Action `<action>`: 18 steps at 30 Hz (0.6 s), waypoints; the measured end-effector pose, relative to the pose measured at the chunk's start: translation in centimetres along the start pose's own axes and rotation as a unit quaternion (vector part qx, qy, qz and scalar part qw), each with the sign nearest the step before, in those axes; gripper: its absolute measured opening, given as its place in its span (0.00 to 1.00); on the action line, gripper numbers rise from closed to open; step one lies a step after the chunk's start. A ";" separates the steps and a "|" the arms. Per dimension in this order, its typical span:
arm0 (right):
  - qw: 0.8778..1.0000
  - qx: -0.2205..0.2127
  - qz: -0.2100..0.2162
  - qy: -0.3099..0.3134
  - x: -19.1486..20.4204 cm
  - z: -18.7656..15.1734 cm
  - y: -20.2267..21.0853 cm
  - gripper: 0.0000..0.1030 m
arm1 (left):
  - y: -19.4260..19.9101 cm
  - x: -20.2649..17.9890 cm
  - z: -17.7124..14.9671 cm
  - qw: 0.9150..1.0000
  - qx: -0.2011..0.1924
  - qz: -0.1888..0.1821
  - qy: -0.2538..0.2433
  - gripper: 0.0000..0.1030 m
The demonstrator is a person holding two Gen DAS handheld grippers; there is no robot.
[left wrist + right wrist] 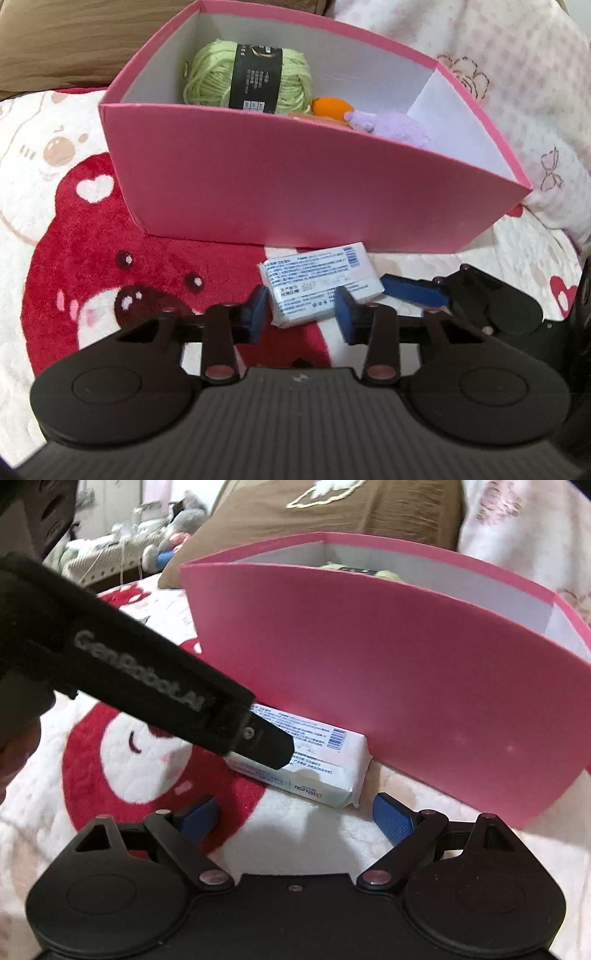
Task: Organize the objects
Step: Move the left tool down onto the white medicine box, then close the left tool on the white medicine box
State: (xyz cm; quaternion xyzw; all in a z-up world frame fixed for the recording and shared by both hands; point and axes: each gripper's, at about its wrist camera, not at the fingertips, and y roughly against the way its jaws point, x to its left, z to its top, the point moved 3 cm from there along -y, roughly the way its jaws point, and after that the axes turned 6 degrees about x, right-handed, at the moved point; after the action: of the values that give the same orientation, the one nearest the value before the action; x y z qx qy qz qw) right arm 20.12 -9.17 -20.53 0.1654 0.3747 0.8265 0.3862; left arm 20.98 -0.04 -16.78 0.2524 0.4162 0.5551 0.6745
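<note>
Two grippers are near one small white packet (317,286) that lies on the fluffy red and white blanket (74,229). The packet sits just in front of the pink box (295,184), close to its front wall. Seen from the left wrist camera, the box is at 12 o'clock from the packet.

The left gripper (301,312) has its blue pads close together, one on each side of the packet's near end. They seem to touch it, but I cannot tell how hard they squeeze. The right gripper (295,814) is wide and holds nothing. The packet lies at about 12 o'clock from it, a little apart.

Inside the box are a green yarn ball (247,77), something orange (330,109) and a purple soft toy (397,127).

What could go wrong? The pads only hold one end of the packet. Its wrapper looks smooth, so it could slip out or tip when lifted. It could also bump the box wall, because the wall is so close and tall. The soft blanket could let the packet sink and twist.
</note>
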 end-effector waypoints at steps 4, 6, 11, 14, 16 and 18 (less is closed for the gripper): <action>1.000 -0.012 -0.011 -0.005 0.0 0.0 0.4 0.86 | 0.1 -0.2 -0.1 1.000 0.005 -0.020 0.002 0.30; 1.000 -0.014 -0.007 -0.012 0.1 -0.1 0.7 0.83 | 0.0 -0.4 -0.3 0.999 0.015 -0.031 0.011 0.31; 1.000 -0.001 0.001 -0.020 -0.3 -0.3 1.6 0.83 | 0.0 -1.1 -1.1 0.997 0.034 -0.055 0.037 0.31; 0.999 0.027 0.018 -0.029 -0.9 -1.3 2.7 0.83 | 0.2 -1.6 -1.3 0.995 0.044 -0.072 0.057 0.31; 0.998 0.031 0.043 -0.041 -1.3 -2.1 3.7 0.84 | 0.2 -2.0 -1.6 0.994 0.049 -0.071 0.059 0.31; 0.997 0.039 0.052 -0.051 -1.6 -2.5 4.2 0.84 | 0.2 -2.1 -1.8 0.994 0.060 -0.072 0.065 0.31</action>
State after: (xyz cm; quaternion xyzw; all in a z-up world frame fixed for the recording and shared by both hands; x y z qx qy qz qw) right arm 17.61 -13.38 -19.05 0.2414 0.3772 0.8210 0.3541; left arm 19.28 -2.24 -16.92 0.2252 0.5083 0.4945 0.6681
